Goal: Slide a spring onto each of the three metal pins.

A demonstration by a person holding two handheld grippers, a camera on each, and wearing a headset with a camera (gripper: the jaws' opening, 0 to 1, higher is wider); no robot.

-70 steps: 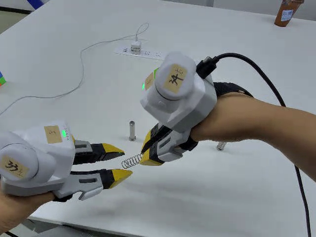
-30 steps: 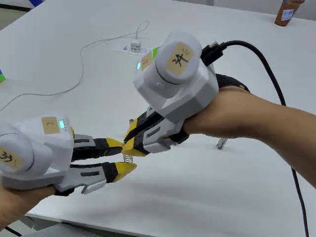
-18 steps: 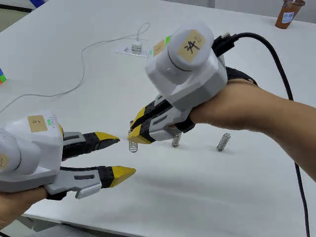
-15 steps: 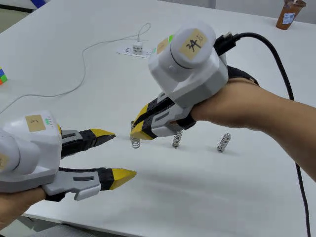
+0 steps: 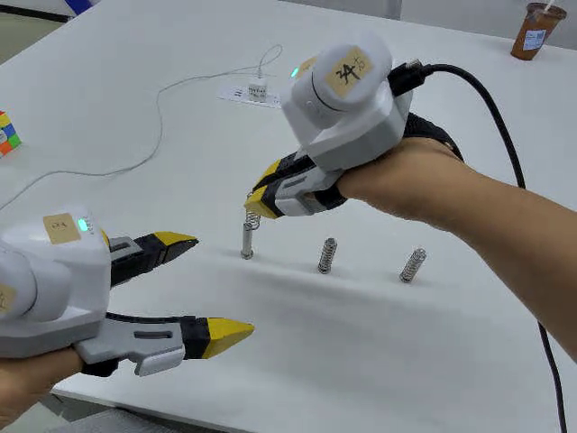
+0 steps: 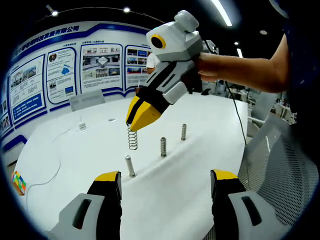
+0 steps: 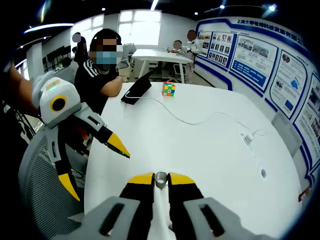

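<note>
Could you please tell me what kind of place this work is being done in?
Probably an office or company showroom: blue-framed display boards line the wall, and a mesh chair stands by the white table.

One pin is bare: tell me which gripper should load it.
Right. The right gripper is shut on a spring that hangs close above the bare pin. The left gripper is open, holds nothing and sits off to the side.

Handwritten "34" on tan label (image 5: 347, 68) atop right hand-held gripper (image 5: 259, 206).
</note>
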